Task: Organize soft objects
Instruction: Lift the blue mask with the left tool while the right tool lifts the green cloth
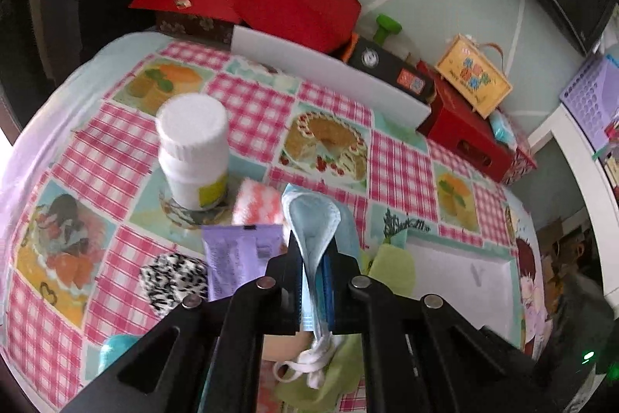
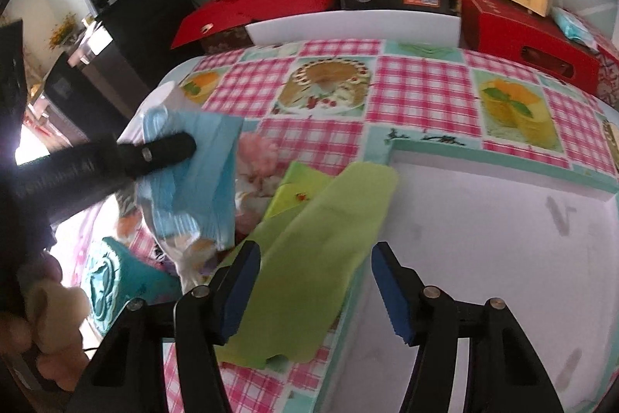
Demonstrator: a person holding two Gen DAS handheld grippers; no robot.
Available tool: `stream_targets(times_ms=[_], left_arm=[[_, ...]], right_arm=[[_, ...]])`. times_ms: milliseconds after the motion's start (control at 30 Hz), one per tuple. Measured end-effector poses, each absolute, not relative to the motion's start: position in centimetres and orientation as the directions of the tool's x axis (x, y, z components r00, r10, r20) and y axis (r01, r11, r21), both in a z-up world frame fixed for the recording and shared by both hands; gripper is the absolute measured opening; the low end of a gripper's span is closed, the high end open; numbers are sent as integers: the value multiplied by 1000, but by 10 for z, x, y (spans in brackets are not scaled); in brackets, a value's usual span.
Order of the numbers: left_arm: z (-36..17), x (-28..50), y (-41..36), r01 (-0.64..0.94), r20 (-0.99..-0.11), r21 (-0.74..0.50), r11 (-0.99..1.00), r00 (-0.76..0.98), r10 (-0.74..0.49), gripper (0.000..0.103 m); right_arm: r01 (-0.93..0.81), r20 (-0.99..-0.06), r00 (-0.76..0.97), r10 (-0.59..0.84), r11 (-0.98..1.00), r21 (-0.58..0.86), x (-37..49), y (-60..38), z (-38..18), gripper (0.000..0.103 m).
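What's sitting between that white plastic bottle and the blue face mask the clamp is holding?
A fluffy pink-and-white striped cloth lies between the white plastic bottle and the light blue face mask pinched by the left gripper; the left wrist view shows it.

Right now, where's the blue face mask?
Clamped in the left gripper, the blue face mask hangs above the table, just right of the purple tube and left of the green cloth.

Your right hand-held gripper (image 2: 315,291) is black, with blue ridged pads (image 2: 241,291) and silver round screws (image 2: 200,292).
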State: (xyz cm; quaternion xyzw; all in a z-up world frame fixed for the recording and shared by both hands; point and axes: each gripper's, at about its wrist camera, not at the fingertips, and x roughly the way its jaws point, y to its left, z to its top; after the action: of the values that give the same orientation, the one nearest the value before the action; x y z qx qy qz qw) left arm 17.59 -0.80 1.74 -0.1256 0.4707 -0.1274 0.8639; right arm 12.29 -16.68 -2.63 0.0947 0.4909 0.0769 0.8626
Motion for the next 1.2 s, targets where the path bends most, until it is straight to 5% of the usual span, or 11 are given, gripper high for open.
stream_targets(times_ms=[600, 867, 1200], left_arm=[[37, 167, 46, -16, -737, -375, 927, 611, -288, 9], [37, 166, 47, -19, -736, -374, 927, 614, -285, 9], [38, 164, 48, -23, -736, -366, 930, 619, -275, 9]], right_arm=[[-121, -869, 406, 281, 960, 254, 124, -129, -51, 44], [-99, -874, 400, 275, 961, 257, 124, -134, -53, 10], [-76, -851, 422, 314, 947, 312, 126, -148, -43, 3]])
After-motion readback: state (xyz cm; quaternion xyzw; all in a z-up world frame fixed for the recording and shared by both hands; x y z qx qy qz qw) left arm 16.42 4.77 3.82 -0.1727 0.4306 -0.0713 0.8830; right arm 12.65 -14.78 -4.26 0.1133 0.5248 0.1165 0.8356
